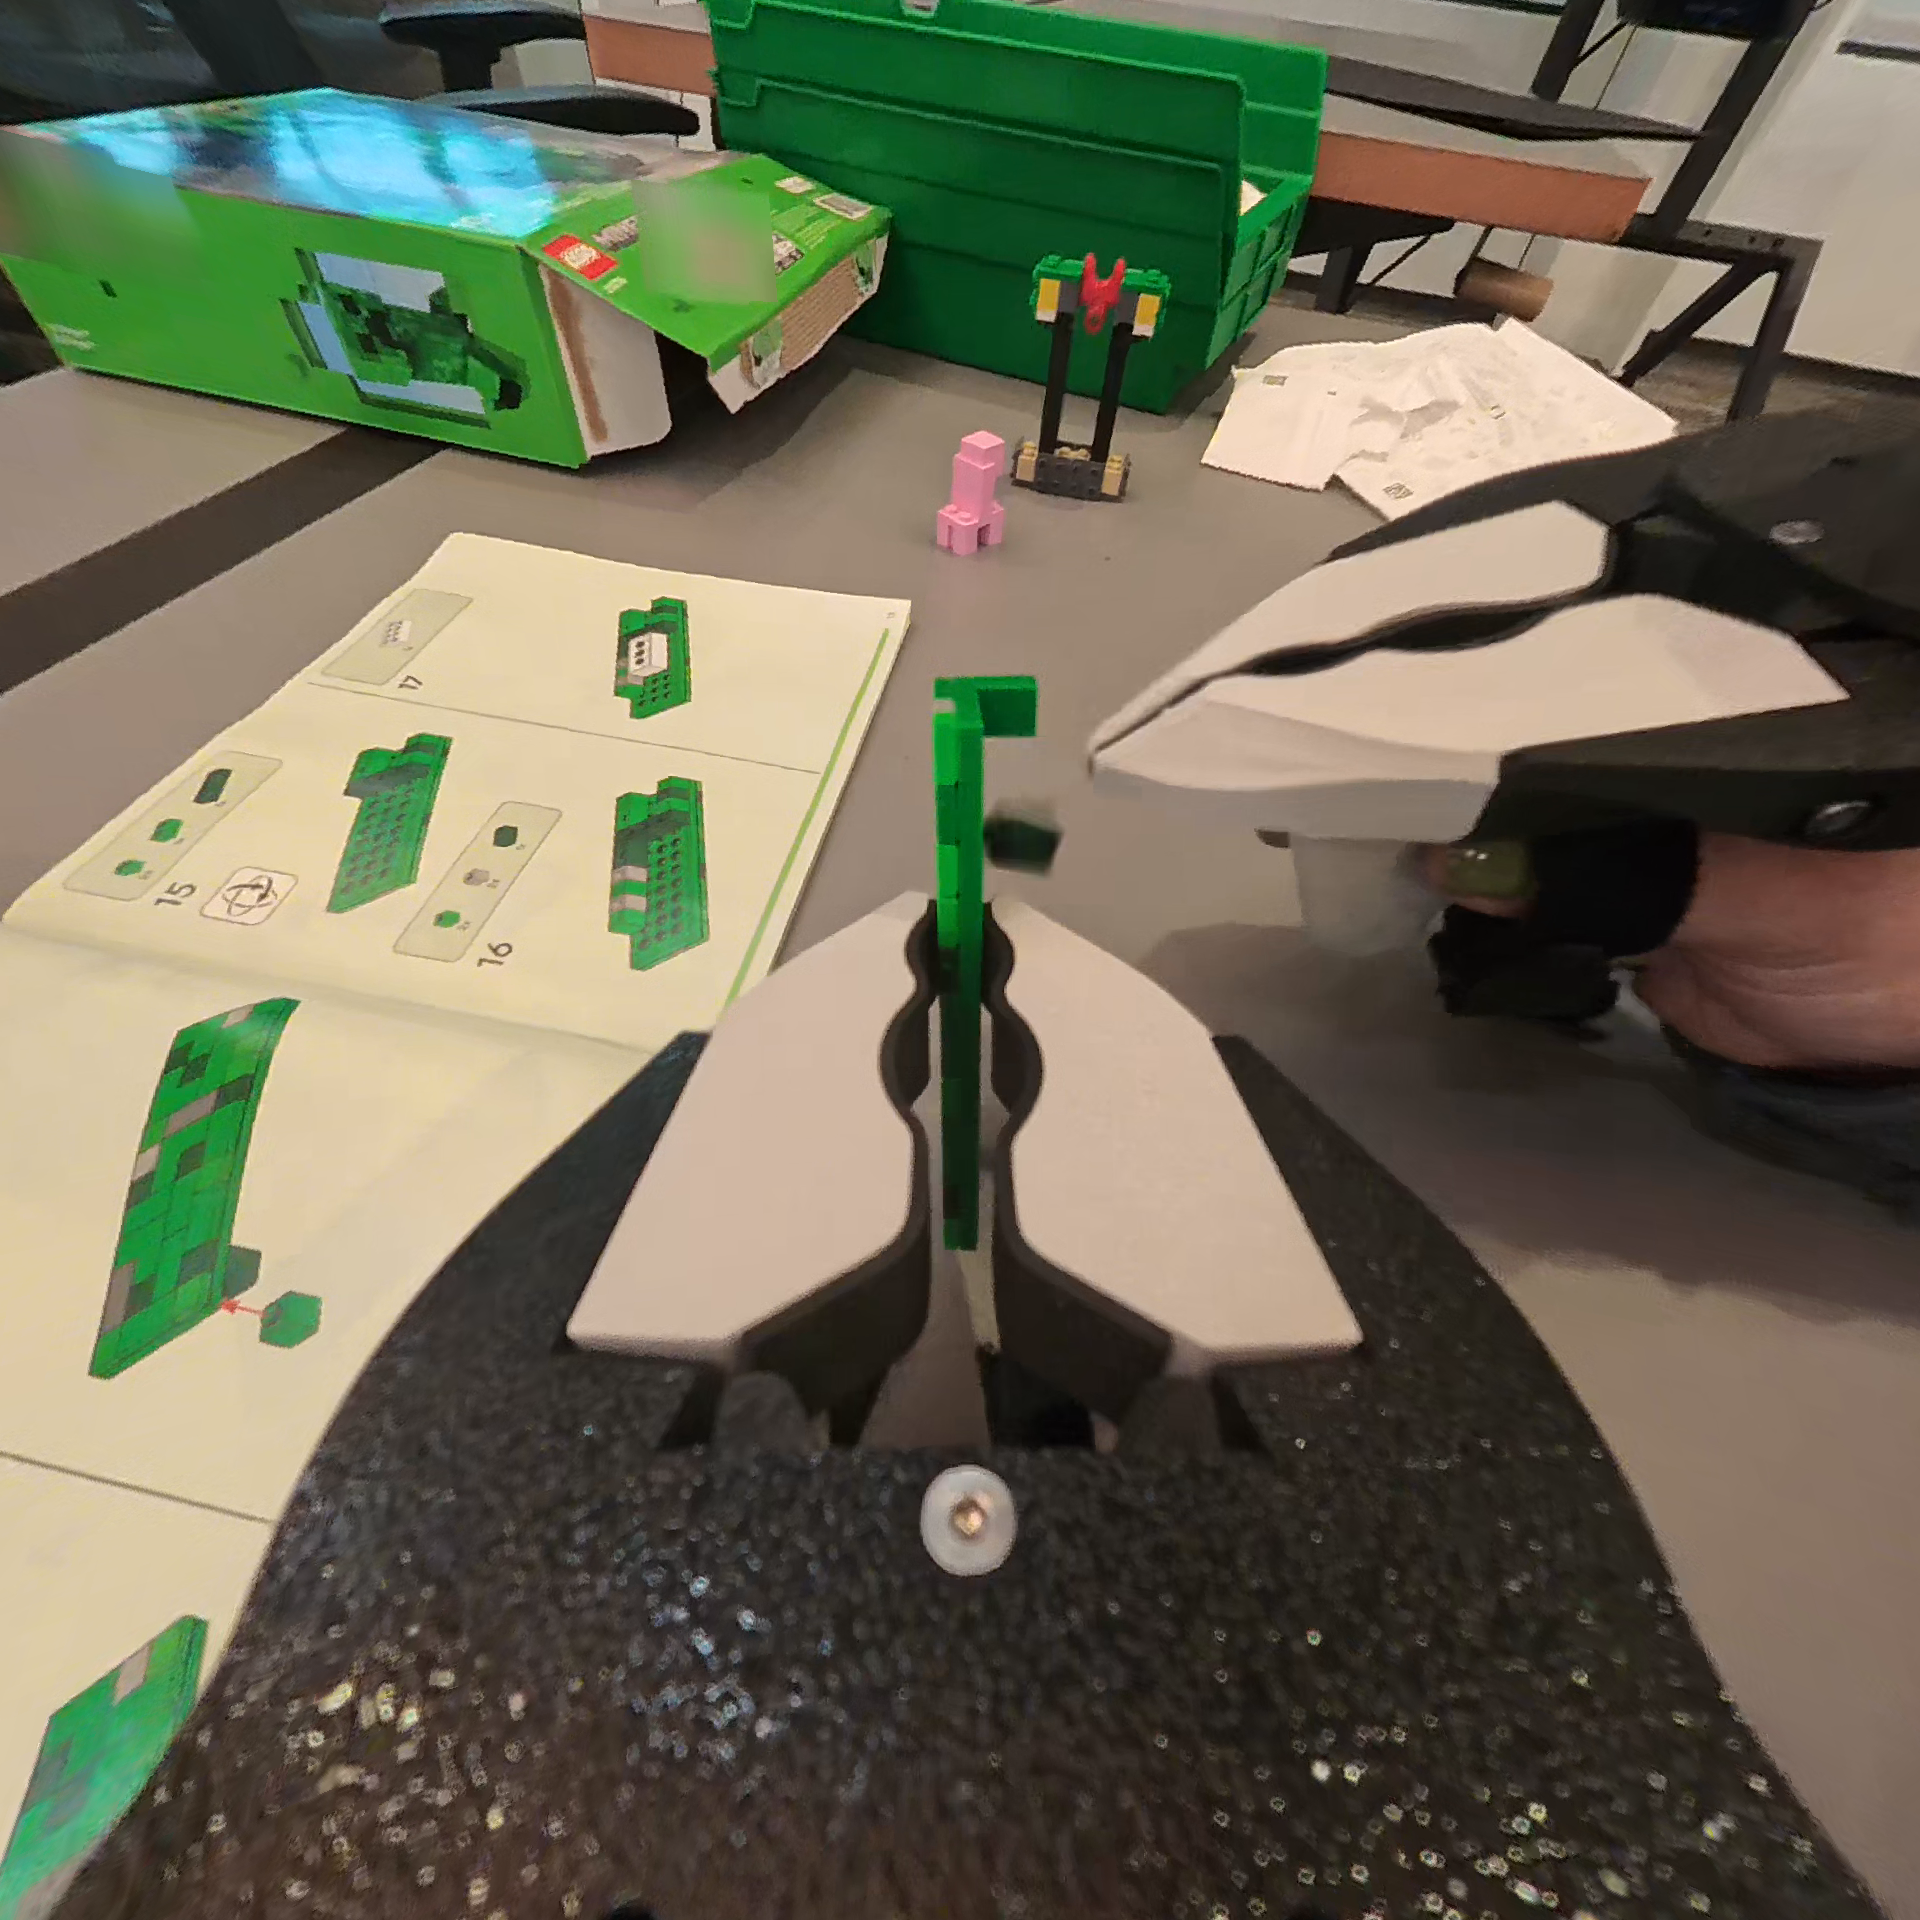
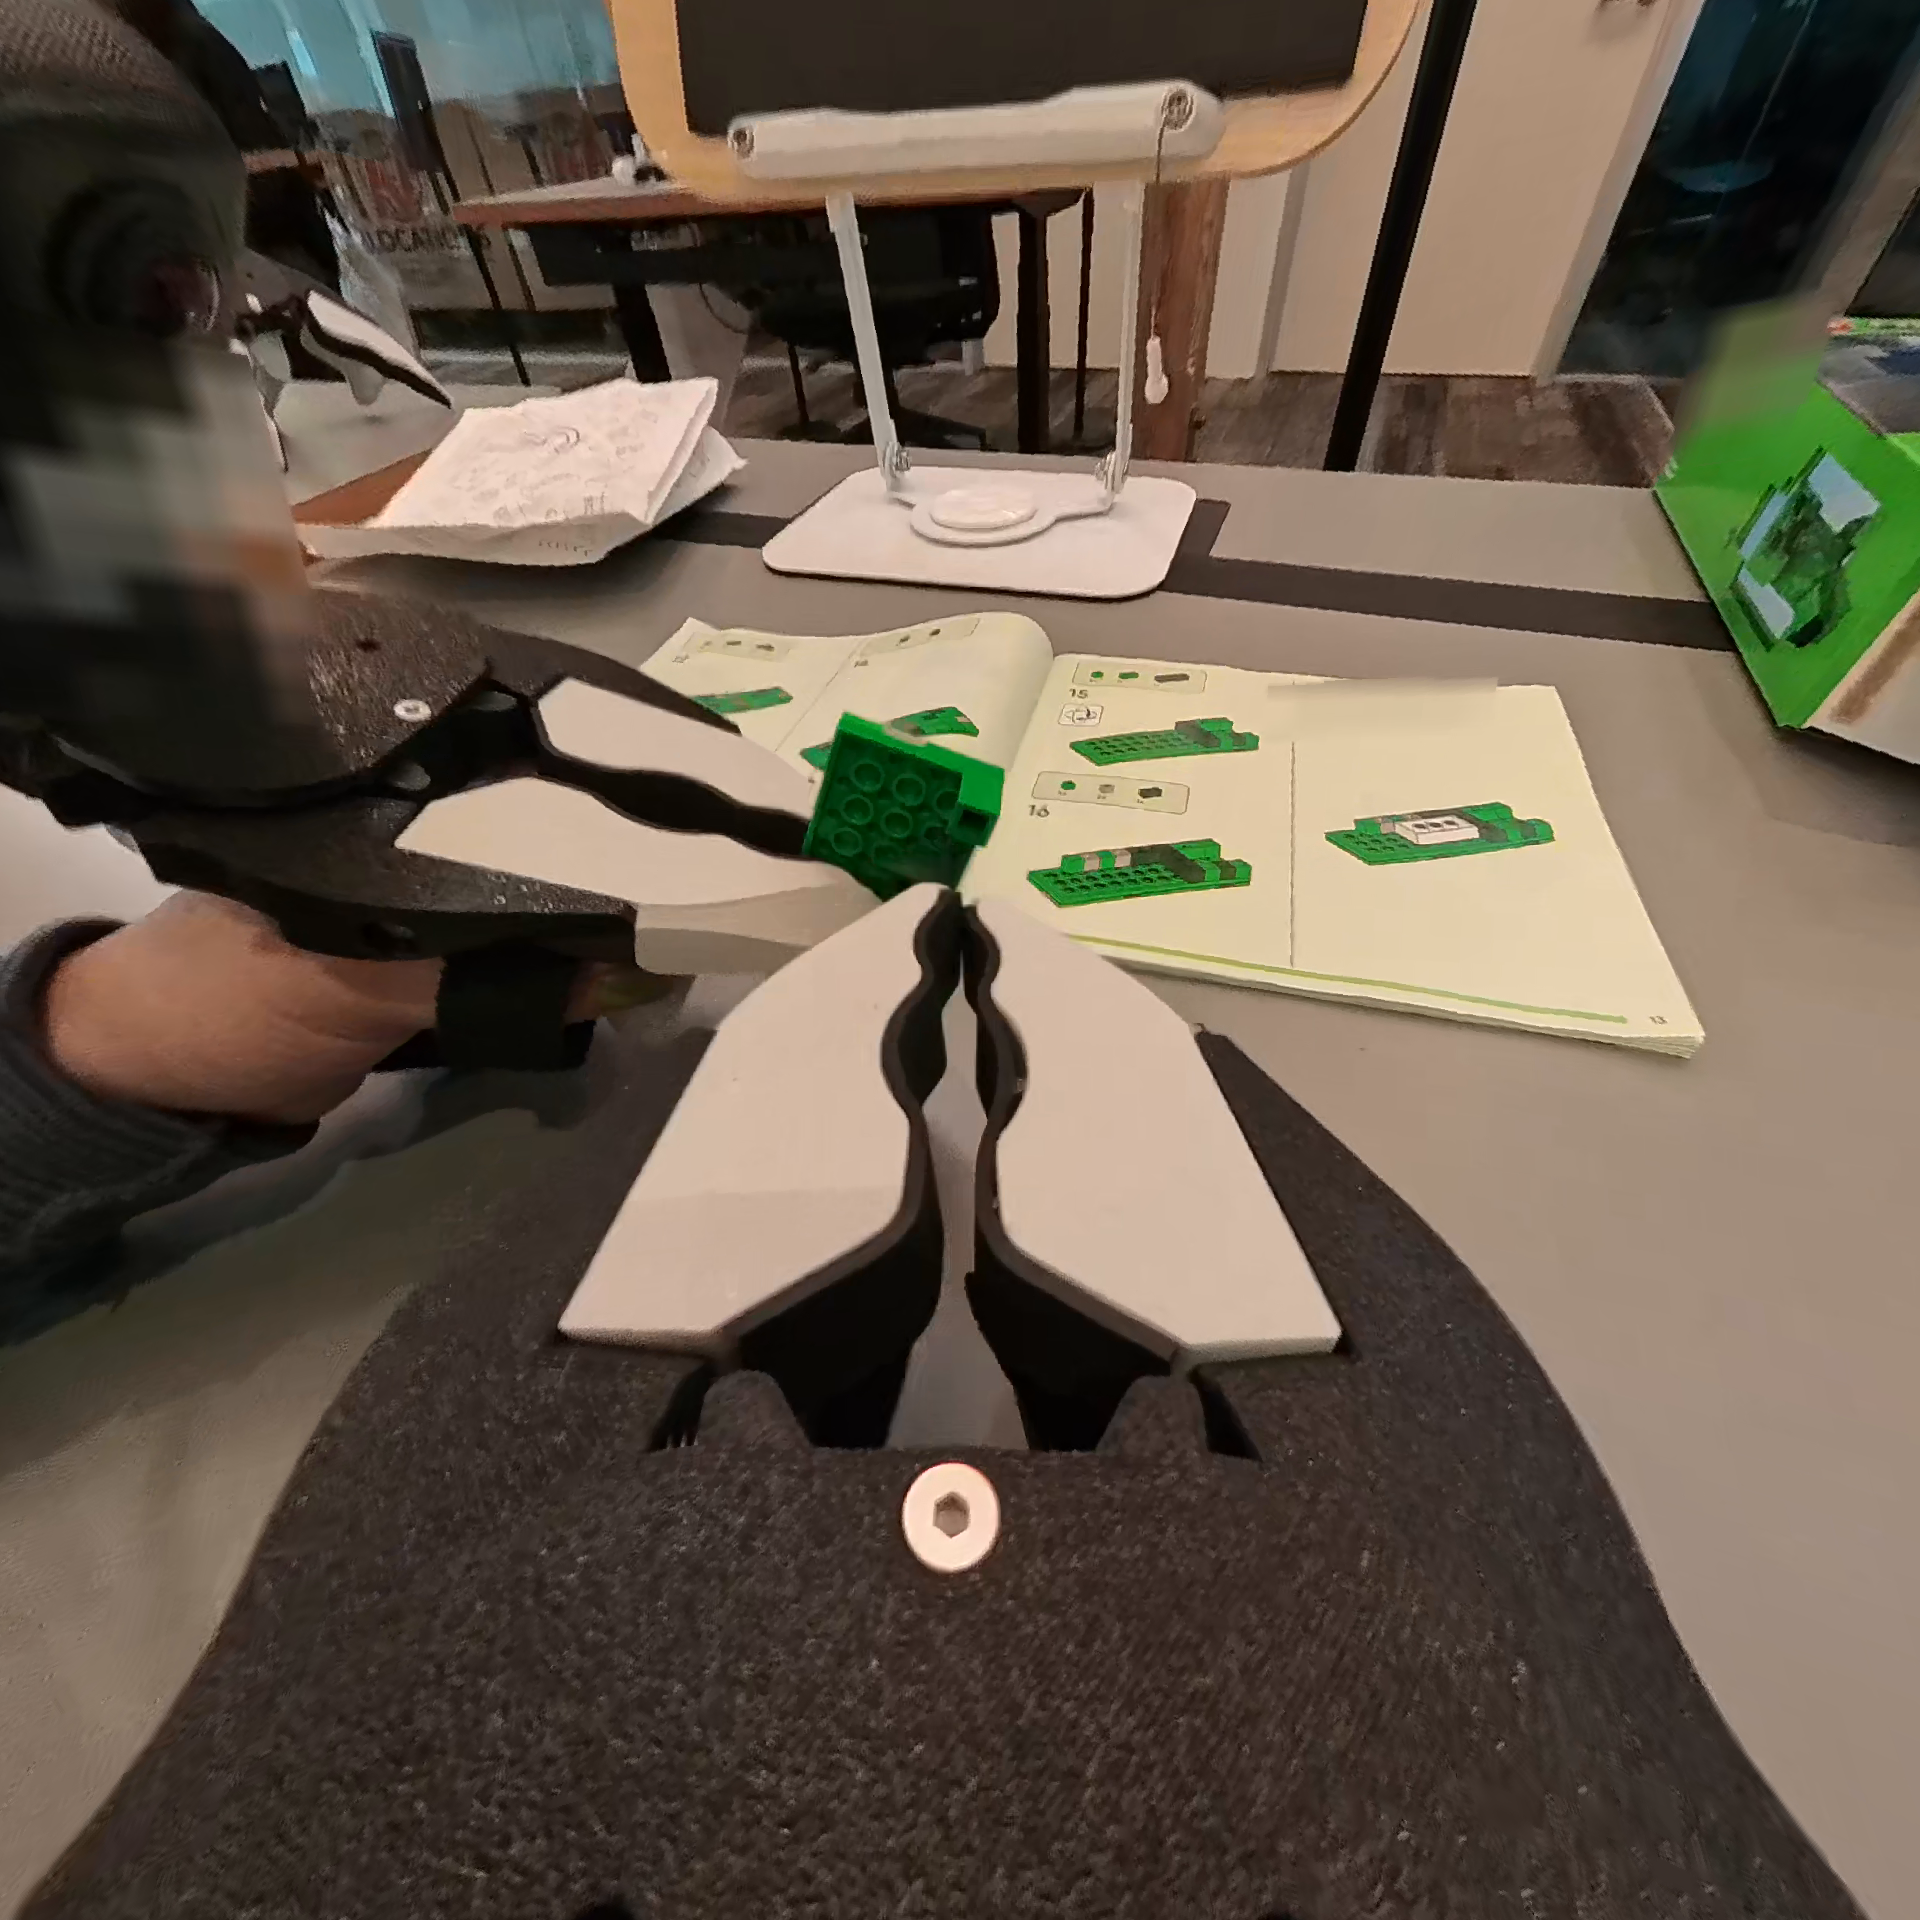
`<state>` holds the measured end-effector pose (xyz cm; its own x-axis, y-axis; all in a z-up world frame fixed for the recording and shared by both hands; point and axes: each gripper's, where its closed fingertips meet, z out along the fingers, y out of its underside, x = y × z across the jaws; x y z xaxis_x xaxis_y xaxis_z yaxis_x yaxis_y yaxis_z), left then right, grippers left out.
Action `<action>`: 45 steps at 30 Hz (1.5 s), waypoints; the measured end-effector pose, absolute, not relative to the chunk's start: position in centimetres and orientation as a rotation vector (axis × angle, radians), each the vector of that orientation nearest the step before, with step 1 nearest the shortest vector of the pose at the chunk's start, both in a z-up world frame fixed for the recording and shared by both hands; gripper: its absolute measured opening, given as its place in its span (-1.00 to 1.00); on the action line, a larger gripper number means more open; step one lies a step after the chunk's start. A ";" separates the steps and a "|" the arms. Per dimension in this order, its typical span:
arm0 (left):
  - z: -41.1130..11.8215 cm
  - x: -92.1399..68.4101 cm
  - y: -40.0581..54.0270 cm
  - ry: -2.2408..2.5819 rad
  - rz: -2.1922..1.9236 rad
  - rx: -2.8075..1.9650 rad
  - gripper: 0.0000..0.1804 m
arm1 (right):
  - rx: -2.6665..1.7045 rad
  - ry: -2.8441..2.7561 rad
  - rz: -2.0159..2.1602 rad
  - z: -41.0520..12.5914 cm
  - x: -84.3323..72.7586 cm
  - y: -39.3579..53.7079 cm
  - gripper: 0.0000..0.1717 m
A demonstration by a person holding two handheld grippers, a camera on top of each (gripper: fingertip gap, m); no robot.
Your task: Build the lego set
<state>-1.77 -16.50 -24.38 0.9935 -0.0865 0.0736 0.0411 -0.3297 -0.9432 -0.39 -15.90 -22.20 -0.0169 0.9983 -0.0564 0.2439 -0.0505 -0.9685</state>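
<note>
My left gripper (image 1: 961, 914) is shut on a flat green brick plate (image 1: 958, 810), held on edge and sticking up out of the pads, with a small green brick at its top. In the right wrist view the plate (image 2: 894, 810) shows its underside in the left gripper (image 2: 831, 844). My right gripper (image 2: 956, 904) is shut with nothing between its pads, its tips just below the plate. In the left wrist view it (image 1: 1101, 764) comes in from the right. A small dark green brick (image 1: 1023, 831), blurred, sits beside the plate's face, clear of the right fingertips.
An open instruction booklet (image 1: 468, 790) lies on the grey table (image 1: 1195, 1039), left of the plate. Farther back are a green cardboard box (image 1: 312, 301), a green crate (image 1: 1018, 177), a pink figure (image 1: 971, 494), a small black-and-green build (image 1: 1086, 384) and white paper bags (image 1: 1434, 416). A white stand (image 2: 977, 520) is beyond the booklet. Left and right tips are no more than a few centimetres apart. Left tips and right tips are each some 25 cm from the pink figure (image 1: 971, 494).
</note>
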 end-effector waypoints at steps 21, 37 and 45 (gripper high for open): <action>-23.2 3.4 -18.6 0.292 -0.607 -1.834 -0.94 | -1.132 -1.699 1.411 -20.7 2.7 -18.7 -0.43; -21.0 1.6 -16.7 0.241 -0.132 -1.720 -0.11 | -1.472 -0.996 1.871 -17.6 2.9 -13.2 -0.79; -22.4 2.3 -14.9 0.275 0.258 -1.798 -0.16 | -1.516 -0.738 1.886 -16.9 2.6 -12.8 -0.79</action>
